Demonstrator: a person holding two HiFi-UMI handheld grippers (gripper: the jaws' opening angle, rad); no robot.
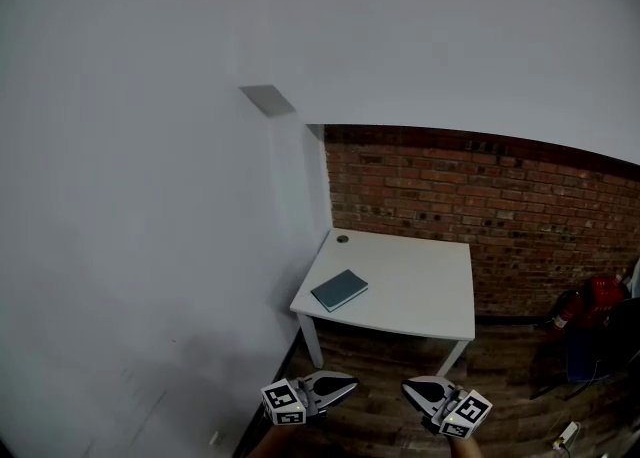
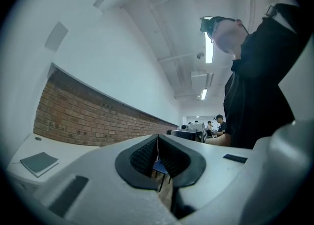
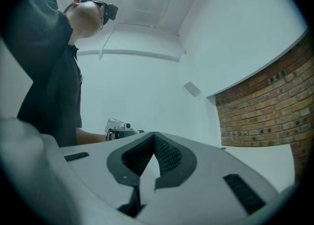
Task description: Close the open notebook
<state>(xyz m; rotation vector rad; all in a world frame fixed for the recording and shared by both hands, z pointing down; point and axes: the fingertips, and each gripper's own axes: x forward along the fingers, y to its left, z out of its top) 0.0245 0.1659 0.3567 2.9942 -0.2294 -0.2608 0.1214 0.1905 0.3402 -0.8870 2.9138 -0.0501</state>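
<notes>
Tabletop [image 1: 420, 296] by brick wall [image 1: 480, 206] well ahead, notebook [image 1: 339, 289] lying flat; left claw [image 1: 349, 383] and right claw [image 1: 407, 386] both together, empty: approach level, check the cover first.

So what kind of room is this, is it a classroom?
More likely an office or lab workspace. A plain white desk stands against a brick wall, and further off people sit at computer screens under strip lights.
</notes>
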